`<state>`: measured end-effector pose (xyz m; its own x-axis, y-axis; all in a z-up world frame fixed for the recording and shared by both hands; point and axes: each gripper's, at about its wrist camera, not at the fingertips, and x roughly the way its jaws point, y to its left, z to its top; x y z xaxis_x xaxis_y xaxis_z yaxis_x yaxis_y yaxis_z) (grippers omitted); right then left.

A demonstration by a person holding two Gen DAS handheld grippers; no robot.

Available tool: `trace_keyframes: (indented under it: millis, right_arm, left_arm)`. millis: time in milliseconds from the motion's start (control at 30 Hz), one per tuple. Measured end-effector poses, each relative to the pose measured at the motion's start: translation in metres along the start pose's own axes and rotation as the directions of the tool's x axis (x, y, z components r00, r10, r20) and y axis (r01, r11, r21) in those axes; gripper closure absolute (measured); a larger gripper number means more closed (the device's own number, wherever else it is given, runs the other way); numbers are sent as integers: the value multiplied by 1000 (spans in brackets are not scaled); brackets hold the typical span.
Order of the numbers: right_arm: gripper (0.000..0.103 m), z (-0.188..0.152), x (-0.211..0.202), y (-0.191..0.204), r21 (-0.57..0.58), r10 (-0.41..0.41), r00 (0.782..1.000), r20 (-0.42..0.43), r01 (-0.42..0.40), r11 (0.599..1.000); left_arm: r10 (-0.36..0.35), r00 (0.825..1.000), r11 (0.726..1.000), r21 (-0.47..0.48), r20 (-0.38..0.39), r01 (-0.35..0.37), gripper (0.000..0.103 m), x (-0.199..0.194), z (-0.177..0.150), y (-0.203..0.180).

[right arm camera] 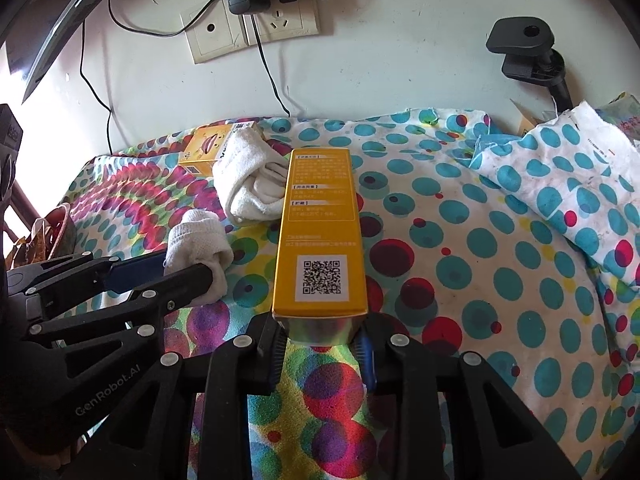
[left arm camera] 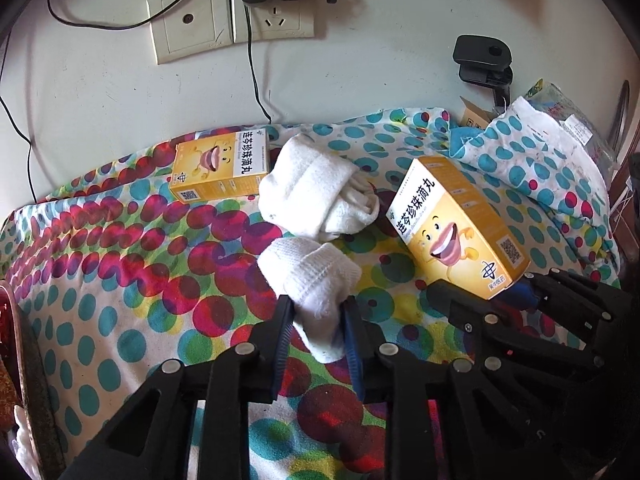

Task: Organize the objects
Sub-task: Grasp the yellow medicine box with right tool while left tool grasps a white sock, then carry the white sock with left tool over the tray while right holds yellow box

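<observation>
So far little looks sorted: the left gripper (left arm camera: 316, 320) pinches a white sock (left arm camera: 316, 280), the right gripper (right arm camera: 324, 340) clamps a yellow box (right arm camera: 320, 232), while another sock (left arm camera: 316, 192) and box (left arm camera: 218, 172) lie loose on the dotted cloth (left arm camera: 120, 280).

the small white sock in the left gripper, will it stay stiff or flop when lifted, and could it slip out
The small white sock looks like soft ribbed knit, so it will probably droop on both sides of the left gripper when lifted. It seems light for its size. The pads pinch its bunched middle, so slipping seems unlikely, though the loose end may dangle and brush the dotted cloth.
</observation>
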<state>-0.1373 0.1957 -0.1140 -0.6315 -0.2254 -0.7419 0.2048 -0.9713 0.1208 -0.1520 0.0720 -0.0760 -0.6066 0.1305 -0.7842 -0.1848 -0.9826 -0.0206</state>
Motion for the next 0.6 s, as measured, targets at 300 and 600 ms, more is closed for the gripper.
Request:
trace_keyframes:
  millis: [300, 600]
  right_arm:
    - [75, 2, -5, 11, -56, -45, 999, 24, 47, 997]
    - [74, 2, 0, 5, -38, -55, 998, 1, 55, 998]
  left_arm:
    - [-27, 1000, 998, -48, 7, 27, 83, -11, -7, 13]
    - [-13, 1000, 999, -32, 21, 14, 83, -28, -18, 22]
